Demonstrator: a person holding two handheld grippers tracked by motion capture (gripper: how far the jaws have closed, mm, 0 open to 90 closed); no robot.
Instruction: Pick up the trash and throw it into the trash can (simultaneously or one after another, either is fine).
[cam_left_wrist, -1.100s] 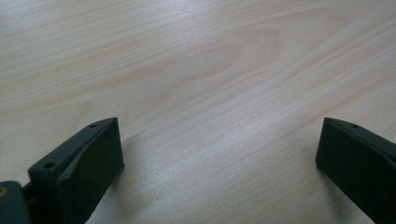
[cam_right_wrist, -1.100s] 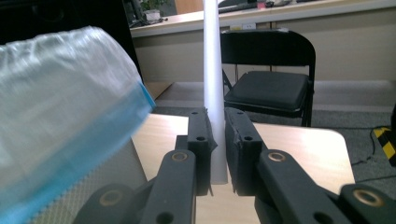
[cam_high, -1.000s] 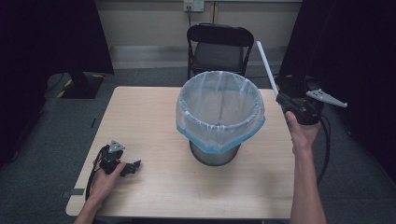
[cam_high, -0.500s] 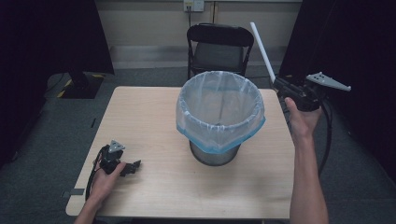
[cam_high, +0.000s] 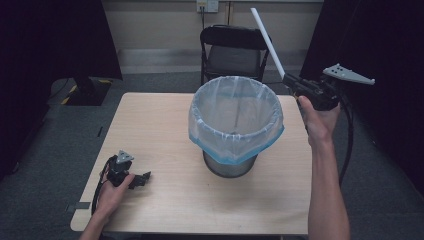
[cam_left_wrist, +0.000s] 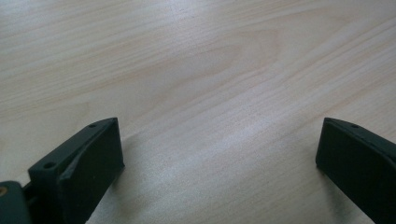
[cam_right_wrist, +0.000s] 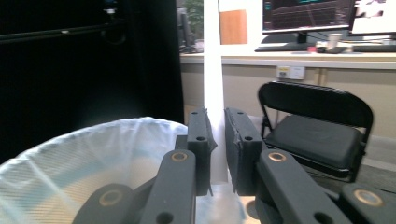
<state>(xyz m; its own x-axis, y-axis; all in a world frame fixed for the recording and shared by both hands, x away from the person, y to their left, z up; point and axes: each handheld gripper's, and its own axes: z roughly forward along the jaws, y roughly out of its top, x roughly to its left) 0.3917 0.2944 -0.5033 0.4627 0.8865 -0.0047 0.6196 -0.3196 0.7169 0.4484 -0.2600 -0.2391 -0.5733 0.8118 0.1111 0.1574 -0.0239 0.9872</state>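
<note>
A metal bin (cam_high: 230, 164) lined with a pale blue bag (cam_high: 235, 115) stands on the wooden table (cam_high: 165, 130), right of centre. My right gripper (cam_high: 292, 82) is held in the air beside the bin's far right rim, shut on a long white strip (cam_high: 267, 42) that slants up and away. In the right gripper view the white strip (cam_right_wrist: 213, 65) rises between the closed jaws (cam_right_wrist: 216, 149), with the bag's rim (cam_right_wrist: 93, 140) below left. My left gripper (cam_high: 142, 178) rests on the table near the front left corner, jaws wide apart (cam_left_wrist: 219, 158) over bare wood.
A black folding chair (cam_high: 235, 50) stands behind the table, just beyond the bin. Dark curtains hang at both sides. A cable (cam_high: 347, 140) trails from the right gripper down past the table's right edge. A desk with monitors (cam_right_wrist: 308, 18) lies beyond the chair.
My right gripper has risen and shifted slightly away from the bin's side, carrying the white strip higher. The left gripper has stayed still on the table.
</note>
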